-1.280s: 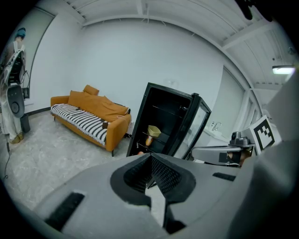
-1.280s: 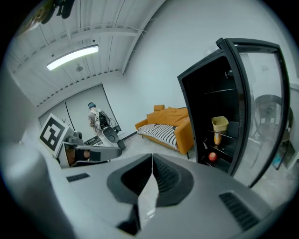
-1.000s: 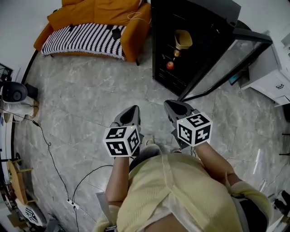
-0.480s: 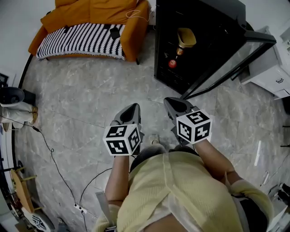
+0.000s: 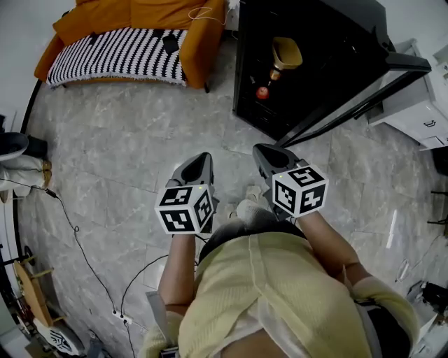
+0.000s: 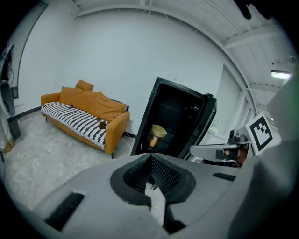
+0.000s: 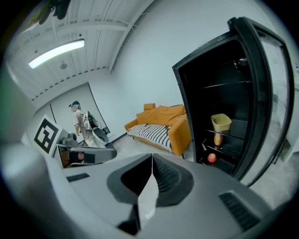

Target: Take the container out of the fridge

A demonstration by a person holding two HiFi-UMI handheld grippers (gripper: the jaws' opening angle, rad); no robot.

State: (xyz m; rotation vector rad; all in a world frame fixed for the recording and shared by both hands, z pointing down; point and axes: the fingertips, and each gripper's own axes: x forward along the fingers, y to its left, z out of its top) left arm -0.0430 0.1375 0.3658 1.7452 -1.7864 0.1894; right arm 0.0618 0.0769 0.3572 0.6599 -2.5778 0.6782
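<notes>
You stand before the open fridge (image 5: 329,28), container (image 5: 285,52) shelved inside, left tongs (image 5: 201,159) and right tongs (image 5: 263,151) clenched, empty.

Glossy black fridge (image 5: 329,31), plastic-looking container (image 5: 285,52), smooth stone floor (image 5: 126,140), cloth sofa (image 5: 140,12).

Sofa (image 5: 204,43) cut by the top edge — dark item (image 5: 170,44) on it too small to tell.
</notes>
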